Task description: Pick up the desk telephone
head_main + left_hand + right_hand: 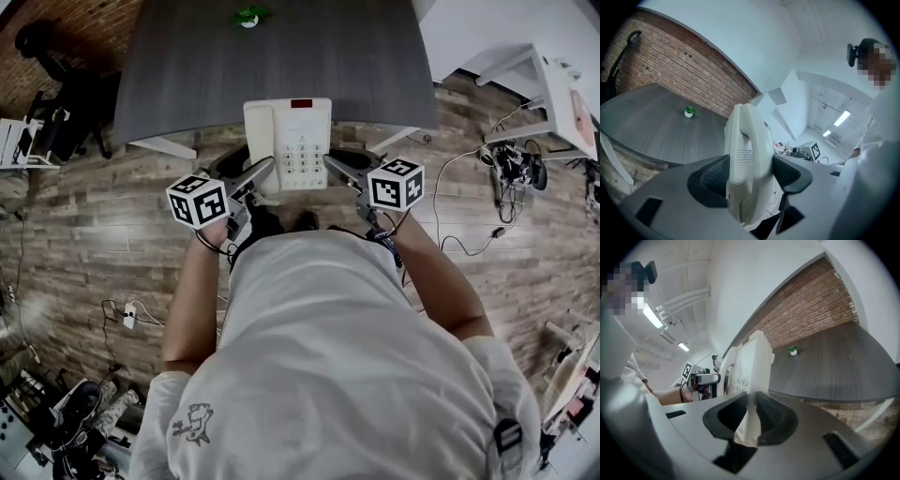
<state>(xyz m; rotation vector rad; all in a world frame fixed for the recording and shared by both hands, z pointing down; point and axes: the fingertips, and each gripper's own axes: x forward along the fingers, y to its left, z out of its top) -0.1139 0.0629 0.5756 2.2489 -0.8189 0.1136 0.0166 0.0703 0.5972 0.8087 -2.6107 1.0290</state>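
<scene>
While the cream plastic desk telephone (288,143) is being held at the near edge of the table (187,66), it is being clamped from both sides. The left gripper (255,174) is being pressed in at the phone's 8 o'clock, its ribbed black pads (712,180) closed on the rounded handset (743,154) with its slotted grille. The right gripper (343,171) is being applied at 4 o'clock, its grooved pads (771,416) pinching the thin right rim of the base. The rectangular body is showing a grid of pale keys (302,155) and a small red window (301,103). The table top is matte dark grey with a fine wood grain and a curved edge. At the phone's 12 o'clock, a tiny green plant in a white pot (249,17) is being cut off by the frame. The phone's underside is hidden, so any contact with the table cannot be judged. The person's hands are being covered by the marker cubes (198,201).
</scene>
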